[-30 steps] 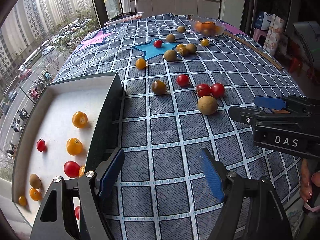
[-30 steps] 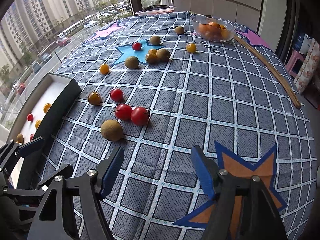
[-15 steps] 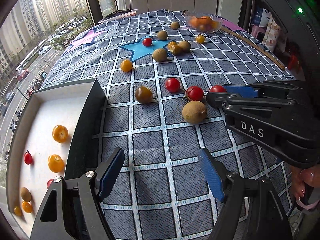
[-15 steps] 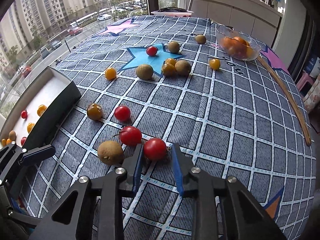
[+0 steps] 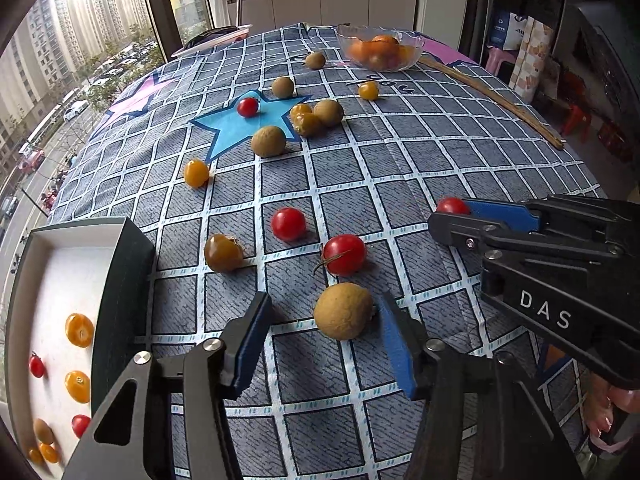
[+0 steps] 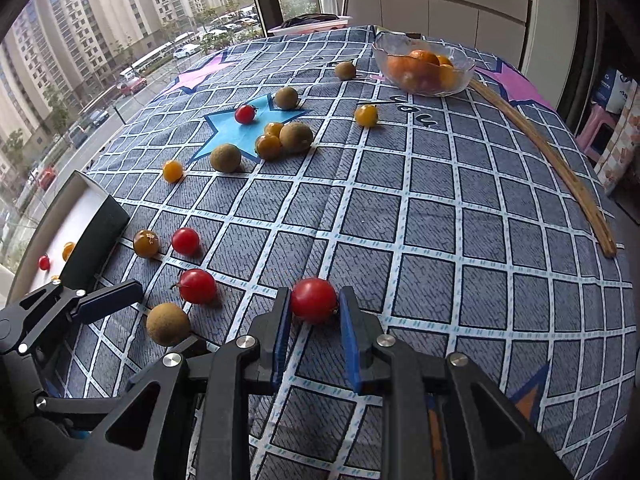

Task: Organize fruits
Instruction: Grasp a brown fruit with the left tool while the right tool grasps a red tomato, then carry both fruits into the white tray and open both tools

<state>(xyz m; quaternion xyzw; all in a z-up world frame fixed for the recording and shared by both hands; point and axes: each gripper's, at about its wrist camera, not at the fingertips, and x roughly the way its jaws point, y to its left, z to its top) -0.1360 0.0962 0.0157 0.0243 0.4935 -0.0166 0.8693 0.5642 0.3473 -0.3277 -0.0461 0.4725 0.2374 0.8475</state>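
Checked blue cloth [image 6: 440, 208] is spread over the table, with a white-floored tray [image 5: 48, 280] set at its left edge and several small fruits held inside. Scattered fruit is seen across the cloth. The left gripper [image 5: 324, 322] is held spread wide around a brown longan [image 5: 343, 311]; its right pad appears to touch the fruit, the left pad stands apart. A red cherry tomato [image 6: 314, 300] is pinched between the 2 blue pads of the right gripper [image 6: 314, 314], low over the cloth.
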